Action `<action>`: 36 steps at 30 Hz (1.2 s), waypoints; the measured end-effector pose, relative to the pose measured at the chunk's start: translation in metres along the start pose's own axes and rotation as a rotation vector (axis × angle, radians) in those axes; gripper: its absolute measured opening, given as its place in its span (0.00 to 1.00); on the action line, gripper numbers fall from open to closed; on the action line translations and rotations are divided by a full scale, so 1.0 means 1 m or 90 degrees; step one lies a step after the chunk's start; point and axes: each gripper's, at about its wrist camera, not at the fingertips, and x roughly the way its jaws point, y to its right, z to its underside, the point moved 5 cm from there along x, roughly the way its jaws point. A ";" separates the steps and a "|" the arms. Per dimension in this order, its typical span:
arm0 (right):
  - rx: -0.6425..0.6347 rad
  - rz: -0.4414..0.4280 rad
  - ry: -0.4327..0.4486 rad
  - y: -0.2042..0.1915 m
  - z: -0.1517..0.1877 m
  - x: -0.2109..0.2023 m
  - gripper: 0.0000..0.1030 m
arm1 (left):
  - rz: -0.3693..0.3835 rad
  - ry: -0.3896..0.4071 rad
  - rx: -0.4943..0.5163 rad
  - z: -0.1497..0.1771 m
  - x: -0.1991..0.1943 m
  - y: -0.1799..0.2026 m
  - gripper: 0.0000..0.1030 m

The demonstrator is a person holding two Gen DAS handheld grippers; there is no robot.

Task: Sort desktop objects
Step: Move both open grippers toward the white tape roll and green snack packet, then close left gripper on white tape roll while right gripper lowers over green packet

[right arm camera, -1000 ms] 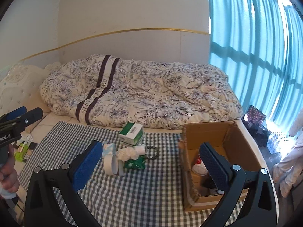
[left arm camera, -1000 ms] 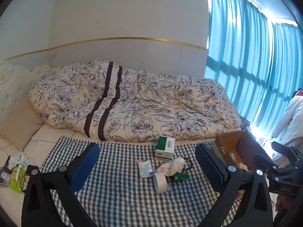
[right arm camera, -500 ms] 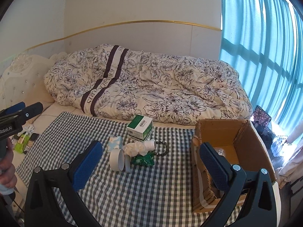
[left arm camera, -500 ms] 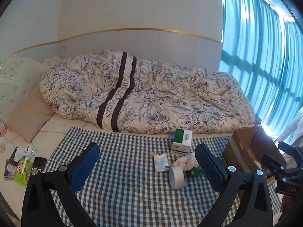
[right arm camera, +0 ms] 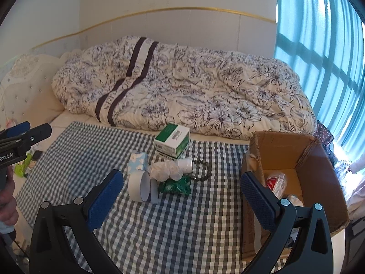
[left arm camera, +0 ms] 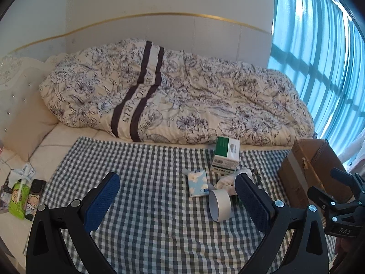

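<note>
Clutter sits bunched mid-way on one blue-and-white checked cloth (right arm camera: pixel 95 159) spread over the bed: one green-and-white carton (right arm camera: pixel 172 141), one pale blue tissue pack (right arm camera: pixel 136 162), one white tape roll (right arm camera: pixel 139 188), one crumpled white bag (right arm camera: pixel 165 171), one green wrapper (right arm camera: pixel 175 186), one dark bead string (right arm camera: pixel 204 171). One open brown cardboard box (right arm camera: pixel 285 150) stands just right. Left claw (left arm camera: pixel 176 202) and right claw (right arm camera: pixel 182 202) both hang spread, empty.

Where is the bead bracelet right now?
In the right wrist view the bead bracelet lies on the checked cloth mid-frame, just right of the crumpled white wrap, between it and the cardboard box, in front of the green-and-white carton.
</note>
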 end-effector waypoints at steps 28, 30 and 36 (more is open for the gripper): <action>0.008 -0.029 -0.140 0.020 0.050 0.117 1.00 | 0.063 -0.176 0.047 0.067 0.136 0.067 1.00; 0.011 -0.029 -0.146 0.025 0.053 0.121 1.00 | 0.067 -0.189 0.051 0.072 0.145 0.073 1.00; 0.017 -0.034 -0.175 0.031 0.063 0.140 1.00 | 0.061 -0.219 0.068 0.087 0.170 0.083 0.91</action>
